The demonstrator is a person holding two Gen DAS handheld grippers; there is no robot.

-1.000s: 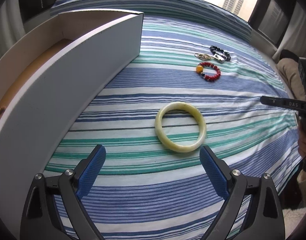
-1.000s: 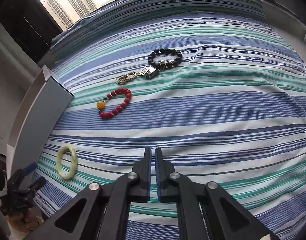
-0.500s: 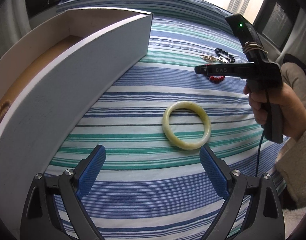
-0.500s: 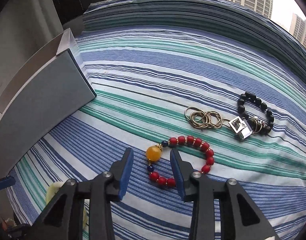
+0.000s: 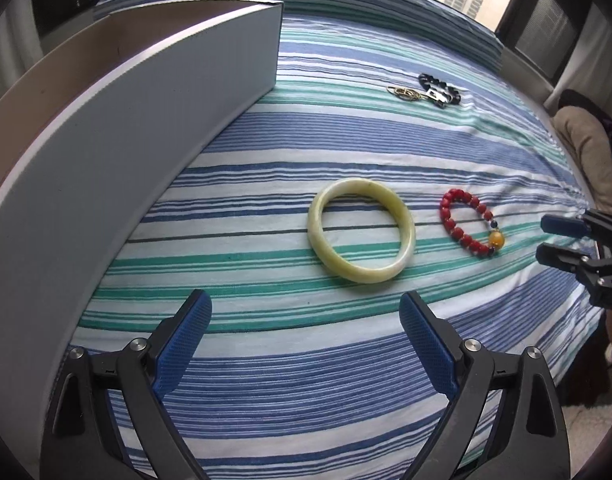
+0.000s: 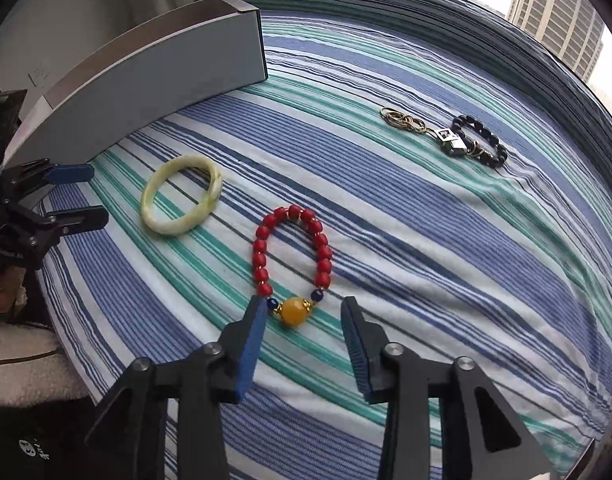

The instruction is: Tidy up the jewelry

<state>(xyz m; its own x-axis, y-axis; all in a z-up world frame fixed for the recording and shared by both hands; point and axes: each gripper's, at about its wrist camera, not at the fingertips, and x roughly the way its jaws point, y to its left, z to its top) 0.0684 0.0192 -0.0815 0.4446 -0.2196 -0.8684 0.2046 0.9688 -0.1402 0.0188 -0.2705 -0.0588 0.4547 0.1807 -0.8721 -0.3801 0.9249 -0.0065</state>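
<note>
A pale green jade bangle (image 5: 406,236) (image 6: 146,208) lies flat on the striped bedspread, just ahead of my left gripper (image 5: 306,308) (image 6: 98,194), which is open and empty. To the bangle's right lies a red bead bracelet (image 5: 454,232) (image 6: 262,248) with an amber bead. My right gripper (image 6: 304,308) (image 5: 544,240) is low at that bracelet's near end. Its jaws are opening, and the amber bead lies between them without either pad pressing on it. Farther back lie a black bead bracelet (image 5: 442,88) (image 6: 494,148) and a bunch of thin gold rings (image 5: 404,92) (image 6: 402,122).
A long open grey box (image 5: 146,120) (image 6: 166,76) stands on the bed along the left side, its near wall close to the bangle. The striped bedspread (image 6: 426,240) spreads wide to the right. A window with tower blocks is behind the bed.
My right gripper went from shut to open and swung in from the right. The red bracelet, earlier by the black bracelet, now lies beside the bangle. The left gripper barely moved.
</note>
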